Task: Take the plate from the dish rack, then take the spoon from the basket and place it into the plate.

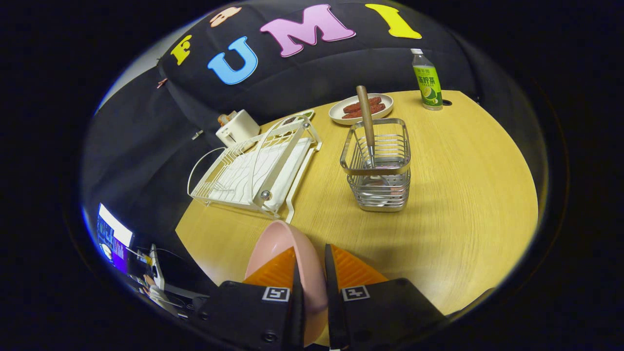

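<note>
A pink plate stands on edge between my fingers, and my gripper is shut on its rim, holding it above the wooden table. Beyond the fingers to the left sits the white dish rack, with no dish in it. Straight ahead stands a wire metal basket holding a spoon with a wooden handle that sticks up out of it.
A white plate with reddish sausages lies behind the basket. A green drink bottle stands at the far right of the table. A small white box sits behind the rack. A lit screen shows off the table's left.
</note>
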`<act>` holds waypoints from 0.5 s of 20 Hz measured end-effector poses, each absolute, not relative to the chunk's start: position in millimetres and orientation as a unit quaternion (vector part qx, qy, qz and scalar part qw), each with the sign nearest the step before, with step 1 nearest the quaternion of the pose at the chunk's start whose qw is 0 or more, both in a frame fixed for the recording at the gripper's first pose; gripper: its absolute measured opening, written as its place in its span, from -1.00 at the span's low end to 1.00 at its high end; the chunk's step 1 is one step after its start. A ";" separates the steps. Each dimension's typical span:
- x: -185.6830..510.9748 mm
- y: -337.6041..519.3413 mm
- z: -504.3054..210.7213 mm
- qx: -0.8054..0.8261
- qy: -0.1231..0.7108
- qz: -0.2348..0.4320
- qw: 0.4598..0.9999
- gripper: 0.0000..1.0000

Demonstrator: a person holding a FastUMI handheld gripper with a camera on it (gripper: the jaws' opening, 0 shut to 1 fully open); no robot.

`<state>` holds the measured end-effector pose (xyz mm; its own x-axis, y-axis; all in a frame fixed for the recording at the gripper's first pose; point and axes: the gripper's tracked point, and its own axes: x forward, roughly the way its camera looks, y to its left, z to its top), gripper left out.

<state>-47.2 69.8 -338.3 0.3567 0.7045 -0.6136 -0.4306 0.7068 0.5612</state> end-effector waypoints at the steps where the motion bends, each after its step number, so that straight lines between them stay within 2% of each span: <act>1: -42.4 71.1 -345.0 0.158 0.449 0.346 0.808 -0.52; 3: -35.8 62.4 -351.1 0.156 0.457 0.330 0.811 -0.52; 6: -24.6 48.2 -350.7 0.155 0.448 0.313 0.823 -0.28; 9: -16.6 31.7 -332.7 0.127 0.417 0.316 0.843 0.29; 10: -13.1 27.4 -324.1 0.113 0.400 0.319 0.851 0.41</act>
<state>-13.1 27.4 -324.1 0.4753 0.6345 -0.6094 -0.4529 0.7703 0.4488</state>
